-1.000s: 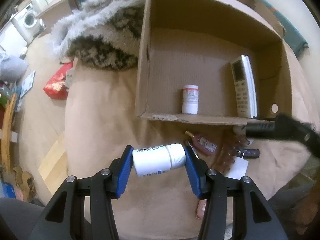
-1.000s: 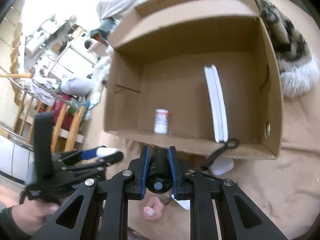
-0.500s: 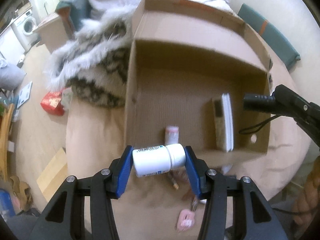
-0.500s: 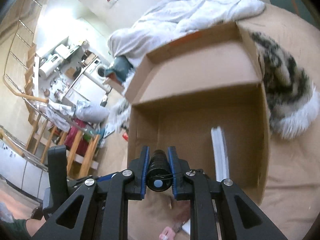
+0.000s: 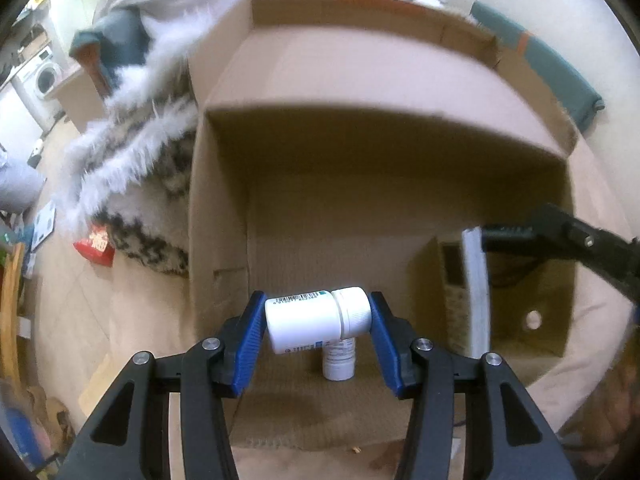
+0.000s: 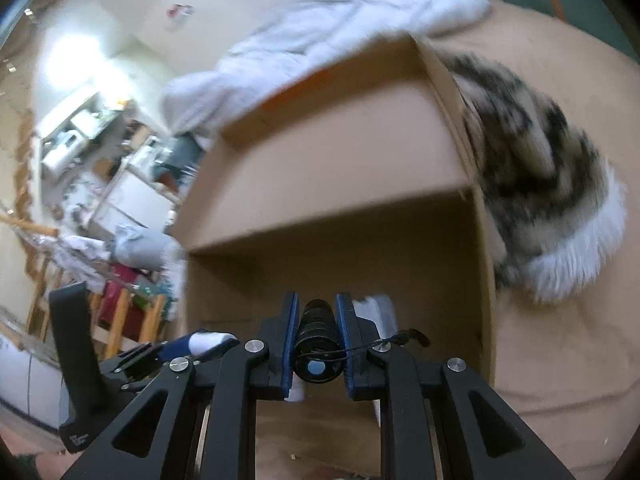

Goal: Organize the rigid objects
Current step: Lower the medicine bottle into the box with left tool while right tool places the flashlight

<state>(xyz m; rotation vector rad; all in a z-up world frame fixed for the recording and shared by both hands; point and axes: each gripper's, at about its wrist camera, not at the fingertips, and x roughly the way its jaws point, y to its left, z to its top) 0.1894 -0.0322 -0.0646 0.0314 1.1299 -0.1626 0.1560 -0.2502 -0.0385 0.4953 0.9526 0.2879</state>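
Note:
My left gripper (image 5: 317,322) is shut on a white pill bottle (image 5: 316,320), held sideways over the open cardboard box (image 5: 400,152). Below it a second white bottle (image 5: 339,362) stands upright on the box floor. A white remote control (image 5: 468,292) leans on edge at the box's right side. My right gripper (image 6: 317,342) is shut on a black flashlight (image 6: 318,340) with a thin black cord, above the same box (image 6: 340,168). The right gripper also shows at the right edge of the left wrist view (image 5: 560,240); the left gripper shows in the right wrist view (image 6: 192,344).
The box sits on a tan-covered surface (image 5: 132,300). A furry black-and-white blanket (image 5: 132,176) lies against the box's left side, seen right of the box in the right wrist view (image 6: 552,184). A red packet (image 5: 96,244) lies beyond. A white duvet (image 6: 320,32) is behind the box.
Both grippers have moved forward and over the box, still holding their objects. The items on the cloth in front of the box have dropped out of view.

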